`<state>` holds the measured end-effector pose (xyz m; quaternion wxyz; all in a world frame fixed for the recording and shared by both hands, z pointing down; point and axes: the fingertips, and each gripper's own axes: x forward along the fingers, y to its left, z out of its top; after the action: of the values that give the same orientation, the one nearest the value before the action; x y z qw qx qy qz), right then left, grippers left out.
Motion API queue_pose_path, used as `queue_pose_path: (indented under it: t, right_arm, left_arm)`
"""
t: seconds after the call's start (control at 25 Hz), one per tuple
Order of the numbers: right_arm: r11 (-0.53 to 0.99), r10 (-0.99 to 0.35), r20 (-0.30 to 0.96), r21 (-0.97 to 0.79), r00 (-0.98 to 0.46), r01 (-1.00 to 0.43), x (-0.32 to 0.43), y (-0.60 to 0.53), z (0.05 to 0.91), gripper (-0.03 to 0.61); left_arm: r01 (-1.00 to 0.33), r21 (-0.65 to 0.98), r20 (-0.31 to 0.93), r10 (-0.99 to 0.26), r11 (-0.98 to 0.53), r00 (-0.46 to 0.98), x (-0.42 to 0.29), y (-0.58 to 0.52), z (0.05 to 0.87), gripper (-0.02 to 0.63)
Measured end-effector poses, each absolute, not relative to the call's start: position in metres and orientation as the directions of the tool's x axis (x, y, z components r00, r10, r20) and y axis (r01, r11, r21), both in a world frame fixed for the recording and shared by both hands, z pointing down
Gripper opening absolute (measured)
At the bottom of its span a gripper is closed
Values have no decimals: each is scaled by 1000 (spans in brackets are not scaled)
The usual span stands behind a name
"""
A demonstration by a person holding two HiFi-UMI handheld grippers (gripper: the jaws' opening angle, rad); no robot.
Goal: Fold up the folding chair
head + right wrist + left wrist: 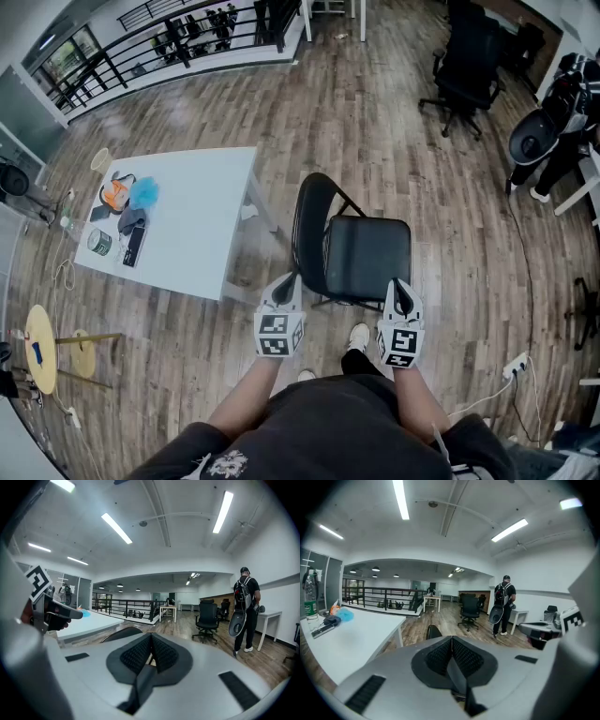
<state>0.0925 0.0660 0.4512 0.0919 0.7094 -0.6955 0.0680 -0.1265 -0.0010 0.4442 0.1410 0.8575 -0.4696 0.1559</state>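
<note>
A black folding chair (361, 253) stands unfolded on the wood floor in front of me, its curved backrest (307, 220) toward the left and the seat facing me. My left gripper (284, 287) is shut and empty, hovering at the seat's near left corner. Shut and empty too, my right gripper (401, 298) hangs at the seat's near right corner. Neither visibly touches the chair. The top of the backrest (433, 632) peeks over my left gripper (451, 649) in the left gripper view, and the backrest (119, 634) also shows behind my right gripper (151, 652) in the right gripper view.
A white table (183, 217) with small items stands left of the chair. Black office chairs (466, 66) stand farther off at the right. A person with a backpack (245, 606) stands by a desk at the far right. A railing (159, 42) runs along the back.
</note>
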Motion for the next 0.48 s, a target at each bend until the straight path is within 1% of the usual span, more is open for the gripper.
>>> queue_pose_path:
  t: [0.16,0.48]
  right_arm:
    - [8,-964,266,19,-3,-1000,134,26,475,14]
    - [51,-930,362,-33,-59,-998,192,-34,538,14]
  left_arm:
    - [-870,53,420,-780,-490,465,-98,-43,461,6]
    - [-923,-12,549,-774,-386,316,-88,-111,507,13]
